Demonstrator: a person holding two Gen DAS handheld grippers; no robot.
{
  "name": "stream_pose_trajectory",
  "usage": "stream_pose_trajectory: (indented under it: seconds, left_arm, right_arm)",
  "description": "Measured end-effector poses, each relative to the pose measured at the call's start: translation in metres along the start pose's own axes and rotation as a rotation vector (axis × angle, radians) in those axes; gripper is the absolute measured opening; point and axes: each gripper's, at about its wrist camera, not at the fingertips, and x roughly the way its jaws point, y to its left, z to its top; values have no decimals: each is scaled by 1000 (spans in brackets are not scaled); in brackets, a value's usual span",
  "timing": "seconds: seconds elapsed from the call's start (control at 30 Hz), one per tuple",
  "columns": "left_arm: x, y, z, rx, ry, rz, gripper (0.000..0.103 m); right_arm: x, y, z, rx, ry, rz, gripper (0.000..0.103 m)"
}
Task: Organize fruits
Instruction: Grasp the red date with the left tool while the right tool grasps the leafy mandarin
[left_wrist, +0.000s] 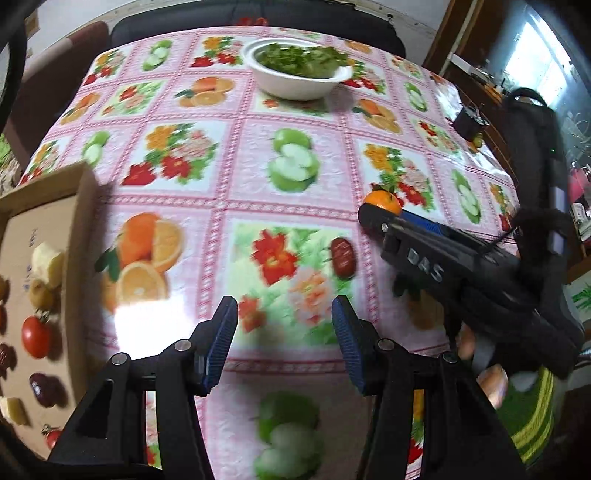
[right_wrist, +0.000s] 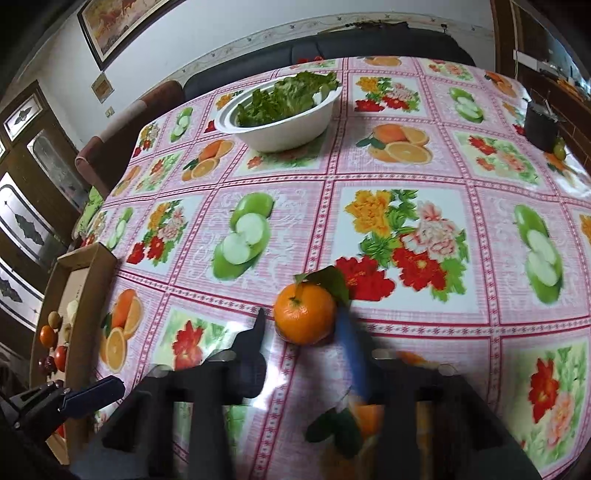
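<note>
A tangerine (right_wrist: 303, 317) with a green leaf sits on the fruit-print tablecloth. My right gripper (right_wrist: 303, 326) straddles it, and its blurred fingers are tight against both sides of the fruit. In the left wrist view the same right gripper (left_wrist: 371, 214) covers the lower part of the tangerine (left_wrist: 382, 199). A dark red date (left_wrist: 342, 257) lies on the cloth just ahead of my left gripper (left_wrist: 284, 314), which is open with nothing between its blue pads. A cardboard tray (left_wrist: 79, 236) at the left holds a tomato (left_wrist: 36, 336), pale fruit pieces and dark dates.
A white bowl (left_wrist: 297, 70) of green leaves stands at the far side of the table. A small black object (right_wrist: 541, 123) with a green fruit beside it sits near the right edge. Dark chairs stand behind the table. A person's hand (left_wrist: 491, 376) holds the right gripper.
</note>
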Motion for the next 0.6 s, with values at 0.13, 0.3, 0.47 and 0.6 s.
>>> stream_pose_trajectory:
  seconds: [0.13, 0.3, 0.47, 0.6]
  left_arm:
    - [13, -15, 9, 11, 8, -14, 51]
    - [37, -28, 17, 4, 32, -3, 51]
    - [42, -36, 20, 18, -12, 50, 33]
    - [39, -31, 18, 22, -16, 80, 16]
  right_arm:
    - [-29, -16, -5, 41, -67, -1, 34]
    - [-63, -42, -19, 123, -111, 20, 34]
    - [-80, -53, -32, 162, -117, 30, 34]
    - [-86, -52, -37, 165, -120, 37, 34]
